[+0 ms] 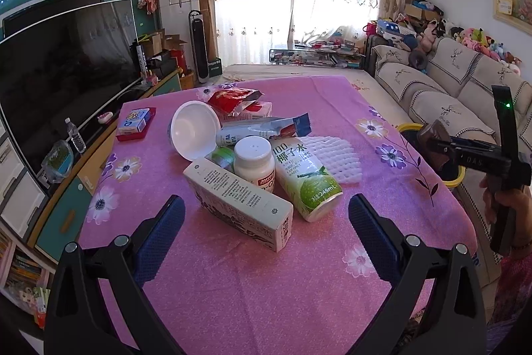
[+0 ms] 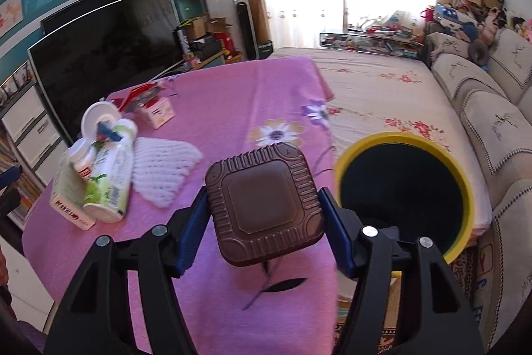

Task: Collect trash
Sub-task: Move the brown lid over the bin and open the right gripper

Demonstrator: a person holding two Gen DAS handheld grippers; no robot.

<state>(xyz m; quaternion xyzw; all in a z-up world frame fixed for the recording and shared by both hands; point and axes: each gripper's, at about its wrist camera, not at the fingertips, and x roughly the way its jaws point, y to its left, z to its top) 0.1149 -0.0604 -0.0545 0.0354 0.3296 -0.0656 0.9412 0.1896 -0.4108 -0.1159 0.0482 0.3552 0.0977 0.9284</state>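
Note:
A pile of trash lies on the pink flowered tablecloth (image 1: 266, 271): a long carton (image 1: 239, 205), a coconut water bottle (image 1: 307, 180), a white pill jar (image 1: 254, 162), a white bowl (image 1: 196, 128), a red wrapper (image 1: 232, 98) and white foam netting (image 1: 335, 157). My left gripper (image 1: 266, 222) is open just in front of the carton. My right gripper (image 2: 264, 208) is shut on a brown square plastic tray (image 2: 264, 208), held above the table edge beside the yellow-rimmed bin (image 2: 404, 188). It also shows in the left wrist view (image 1: 432, 138) over the bin (image 1: 410, 127).
A red tray with a small blue box (image 1: 134, 122) sits at the table's far left. A TV (image 1: 66, 72) and cabinet stand left. A sofa (image 1: 465, 88) runs along the right, and a cloth-covered table (image 2: 382, 95) is behind the bin.

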